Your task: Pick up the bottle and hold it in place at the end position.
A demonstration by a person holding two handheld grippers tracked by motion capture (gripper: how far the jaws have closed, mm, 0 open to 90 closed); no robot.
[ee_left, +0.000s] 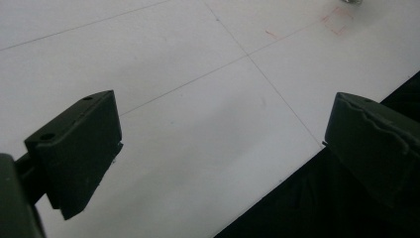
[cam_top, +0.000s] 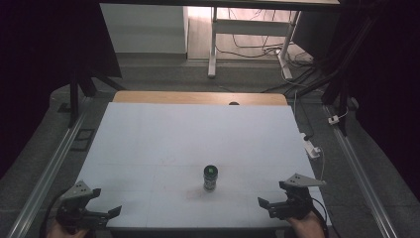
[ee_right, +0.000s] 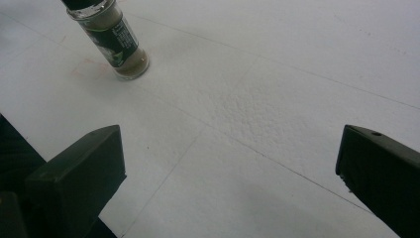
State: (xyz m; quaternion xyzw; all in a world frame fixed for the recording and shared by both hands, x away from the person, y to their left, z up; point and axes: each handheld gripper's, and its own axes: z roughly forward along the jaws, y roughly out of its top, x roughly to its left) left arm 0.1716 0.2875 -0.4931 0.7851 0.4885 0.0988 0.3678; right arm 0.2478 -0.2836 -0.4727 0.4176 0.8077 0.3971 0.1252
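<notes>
Jar (cam_top: pixel 210 178), one, between two grippers

From my seat I see the white bench (cam_top: pixel 188 144) marked with thin grid lines. Its wooden edge (cam_top: pixel 198 97) runs along twelve o'clock. A white desk frame (cam_top: pixel 247 34) and loose floor cables (cam_top: pixel 257 49) lie beyond; a white plug block (cam_top: pixel 312 148) sits at three o'clock.

Left gripper (ee_left: pixel 218 144) wide open over white table (ee_left: pixel 188 64) edge
</notes>
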